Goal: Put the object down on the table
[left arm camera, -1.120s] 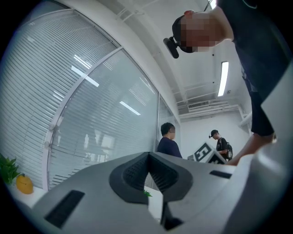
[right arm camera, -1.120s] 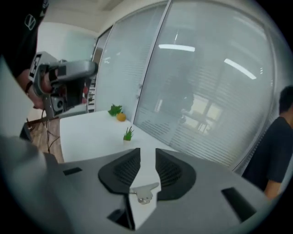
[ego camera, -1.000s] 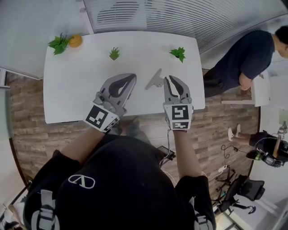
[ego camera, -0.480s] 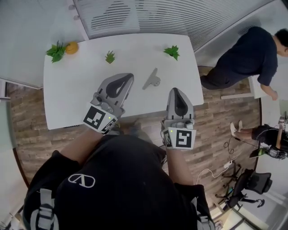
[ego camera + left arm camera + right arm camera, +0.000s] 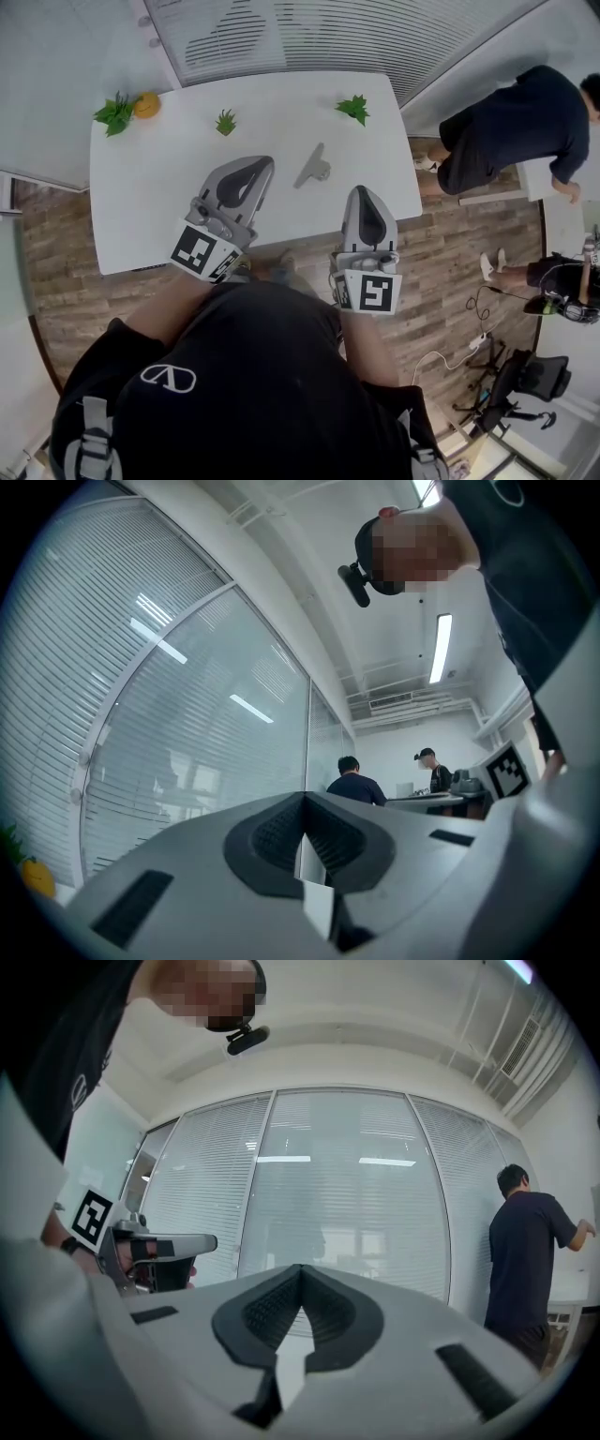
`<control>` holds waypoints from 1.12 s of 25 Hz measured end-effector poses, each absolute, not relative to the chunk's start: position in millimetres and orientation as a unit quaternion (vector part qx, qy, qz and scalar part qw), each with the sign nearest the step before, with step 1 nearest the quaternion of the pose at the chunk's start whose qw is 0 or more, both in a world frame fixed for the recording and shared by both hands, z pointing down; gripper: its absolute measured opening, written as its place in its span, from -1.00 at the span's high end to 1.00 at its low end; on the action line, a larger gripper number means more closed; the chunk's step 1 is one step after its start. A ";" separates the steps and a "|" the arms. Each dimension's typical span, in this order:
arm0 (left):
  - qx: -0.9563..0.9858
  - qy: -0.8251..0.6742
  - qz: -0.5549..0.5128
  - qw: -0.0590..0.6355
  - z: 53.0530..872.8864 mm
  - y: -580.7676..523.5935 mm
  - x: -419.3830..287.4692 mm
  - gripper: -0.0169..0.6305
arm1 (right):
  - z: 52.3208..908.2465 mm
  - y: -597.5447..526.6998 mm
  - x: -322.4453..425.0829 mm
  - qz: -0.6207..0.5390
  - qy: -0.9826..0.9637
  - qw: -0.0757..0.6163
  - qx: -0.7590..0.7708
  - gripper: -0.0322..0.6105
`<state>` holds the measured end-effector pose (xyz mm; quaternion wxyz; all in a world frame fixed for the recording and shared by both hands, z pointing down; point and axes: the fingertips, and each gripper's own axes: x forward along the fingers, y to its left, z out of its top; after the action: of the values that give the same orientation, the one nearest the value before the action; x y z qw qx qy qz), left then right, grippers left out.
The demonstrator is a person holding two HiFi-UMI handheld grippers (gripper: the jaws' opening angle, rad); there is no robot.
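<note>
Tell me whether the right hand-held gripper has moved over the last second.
Yes. The right hand-held gripper drew back from the gray object toward the person; most of it now sits past the table's near edge, shut and empty.

Head camera looked steeply down on the table (image 5: 141, 197); both gripper cameras sat right behind their jaws, facing outward, sharing the blinded glass wall (image 5: 347, 1204).
</note>
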<state>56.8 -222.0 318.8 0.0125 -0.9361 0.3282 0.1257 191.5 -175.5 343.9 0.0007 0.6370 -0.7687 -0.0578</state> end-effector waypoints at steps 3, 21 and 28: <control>-0.935 0.330 0.126 0.012 318.4 -221.2 56.5 0.93 | 342.9 -174.9 192.5 -0.060 -0.768 -0.002 0.637 0.88; -0.936 0.330 0.124 0.012 320.0 -215.5 59.4 0.93 | 346.0 -174.0 182.2 -0.087 -0.770 0.018 0.632 0.89; -0.937 0.327 0.124 0.012 320.3 -214.2 61.9 0.93 | 344.2 -173.4 181.6 -0.096 -0.771 0.014 0.629 0.89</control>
<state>61.9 -214.2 320.3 0.0116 -0.9369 0.3268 0.1237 181.6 -173.4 344.2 0.0145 0.6292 -0.7712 -0.0962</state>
